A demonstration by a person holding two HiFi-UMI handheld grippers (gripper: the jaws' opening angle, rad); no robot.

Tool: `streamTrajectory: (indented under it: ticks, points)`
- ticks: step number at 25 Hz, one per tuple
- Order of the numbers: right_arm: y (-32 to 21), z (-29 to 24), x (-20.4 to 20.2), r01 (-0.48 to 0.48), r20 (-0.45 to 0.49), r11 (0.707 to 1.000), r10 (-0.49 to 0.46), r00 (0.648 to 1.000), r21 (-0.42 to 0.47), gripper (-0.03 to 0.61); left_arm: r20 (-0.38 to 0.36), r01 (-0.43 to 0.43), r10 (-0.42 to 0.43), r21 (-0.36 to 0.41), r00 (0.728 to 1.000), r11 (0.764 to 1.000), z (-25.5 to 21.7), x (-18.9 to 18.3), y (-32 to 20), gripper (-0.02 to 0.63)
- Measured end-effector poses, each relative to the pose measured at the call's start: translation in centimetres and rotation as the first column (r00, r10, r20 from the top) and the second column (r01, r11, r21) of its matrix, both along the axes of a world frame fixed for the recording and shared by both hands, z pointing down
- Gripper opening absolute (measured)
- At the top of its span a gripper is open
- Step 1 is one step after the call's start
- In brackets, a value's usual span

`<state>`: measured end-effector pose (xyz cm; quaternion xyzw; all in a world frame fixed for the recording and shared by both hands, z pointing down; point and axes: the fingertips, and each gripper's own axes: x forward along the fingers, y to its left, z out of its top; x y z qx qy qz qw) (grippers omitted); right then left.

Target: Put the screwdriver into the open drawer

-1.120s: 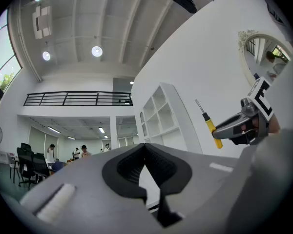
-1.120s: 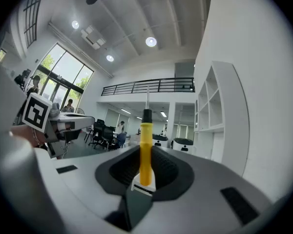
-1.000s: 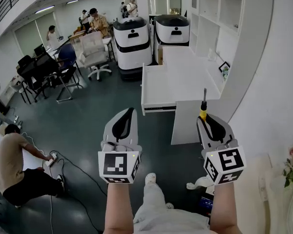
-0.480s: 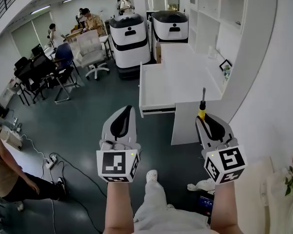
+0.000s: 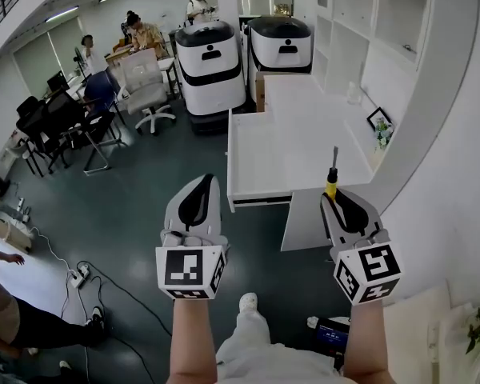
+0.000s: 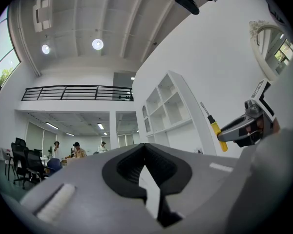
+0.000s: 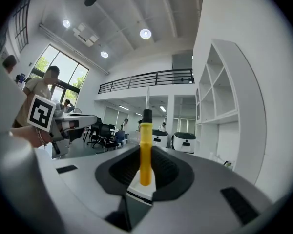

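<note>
The right gripper (image 7: 144, 178) has its fingers (image 7: 118, 170) clamped on the yellow handle of a screwdriver (image 7: 145, 145) — shaft upright, tip toward the ceiling. At left is the left gripper (image 7: 90, 121) with its marker cube; at right, white shelves (image 7: 219, 106); far off, two white machines (image 7: 185, 141).

Lower centre, the person is wearing pale trousers (image 5: 252, 338) and a white shoe (image 5: 246, 301); the left gripper (image 5: 206, 181) and right gripper (image 5: 330, 201) are showing grey shells.
</note>
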<state>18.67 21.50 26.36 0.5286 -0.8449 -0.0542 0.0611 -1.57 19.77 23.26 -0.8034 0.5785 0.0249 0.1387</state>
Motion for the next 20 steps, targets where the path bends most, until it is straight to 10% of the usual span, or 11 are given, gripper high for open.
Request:
streamTrajectory:
  ticks: [20]
  points:
    - [-22.9,1.5,-7.8,-0.015,-0.014,0.997,0.014,1.0,-0.073,0.076,-0.025,-0.01,0.008,-0.063,1.0,0.998,2.0,-7.9,-23.0,0.008]
